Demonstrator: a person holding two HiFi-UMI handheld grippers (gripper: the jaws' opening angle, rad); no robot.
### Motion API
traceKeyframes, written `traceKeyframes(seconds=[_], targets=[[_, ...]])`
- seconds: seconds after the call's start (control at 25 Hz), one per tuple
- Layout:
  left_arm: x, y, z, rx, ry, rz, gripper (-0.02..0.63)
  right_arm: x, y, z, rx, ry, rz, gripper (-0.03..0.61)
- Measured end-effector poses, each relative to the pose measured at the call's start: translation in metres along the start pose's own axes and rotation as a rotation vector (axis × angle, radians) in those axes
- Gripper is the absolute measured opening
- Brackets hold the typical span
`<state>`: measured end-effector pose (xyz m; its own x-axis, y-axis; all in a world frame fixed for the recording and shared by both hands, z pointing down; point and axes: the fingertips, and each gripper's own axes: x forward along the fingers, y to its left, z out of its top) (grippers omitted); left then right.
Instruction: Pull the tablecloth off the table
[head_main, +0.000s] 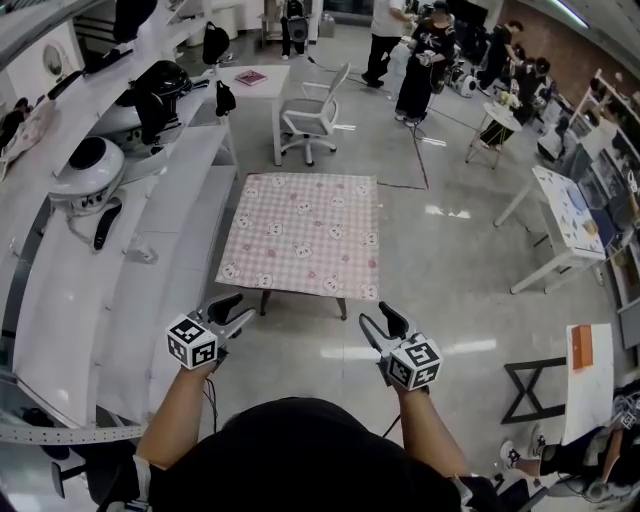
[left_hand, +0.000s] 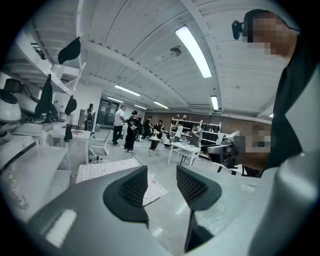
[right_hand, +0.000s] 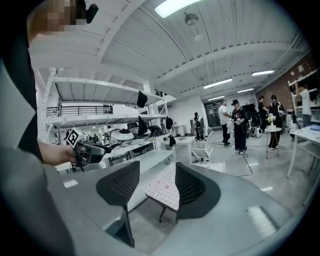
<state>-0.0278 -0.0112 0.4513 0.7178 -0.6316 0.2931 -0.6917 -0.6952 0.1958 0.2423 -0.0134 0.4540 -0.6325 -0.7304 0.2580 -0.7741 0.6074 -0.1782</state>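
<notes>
A pink checked tablecloth (head_main: 300, 235) with small printed figures covers a small low table on the grey floor ahead of me. Its near edge hangs just beyond both grippers. My left gripper (head_main: 243, 308) is held before the cloth's near left corner, open and holding nothing. My right gripper (head_main: 378, 315) is held before the near right corner, also open and holding nothing. In the left gripper view the cloth (left_hand: 100, 170) lies beyond the parted jaws of the left gripper (left_hand: 161, 172). In the right gripper view the right gripper (right_hand: 157, 170) frames a corner of the cloth (right_hand: 165, 195), some way off.
Long white shelving (head_main: 100, 250) with helmets and dark gear runs along the left, close to the table. A white office chair (head_main: 310, 120) and a white desk (head_main: 255, 80) stand behind it. Several people (head_main: 415, 60) stand at the back. Another table (head_main: 565, 220) and a black frame (head_main: 530, 385) are on the right.
</notes>
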Motion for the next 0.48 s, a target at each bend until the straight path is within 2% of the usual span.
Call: traceKeyframes(seconds=[0.48], targets=[[-0.004,0.006,-0.008,-0.004,0.025,-0.012,0.184,0.001,0.007,-0.002,0.001,0.005,0.001,0.258]])
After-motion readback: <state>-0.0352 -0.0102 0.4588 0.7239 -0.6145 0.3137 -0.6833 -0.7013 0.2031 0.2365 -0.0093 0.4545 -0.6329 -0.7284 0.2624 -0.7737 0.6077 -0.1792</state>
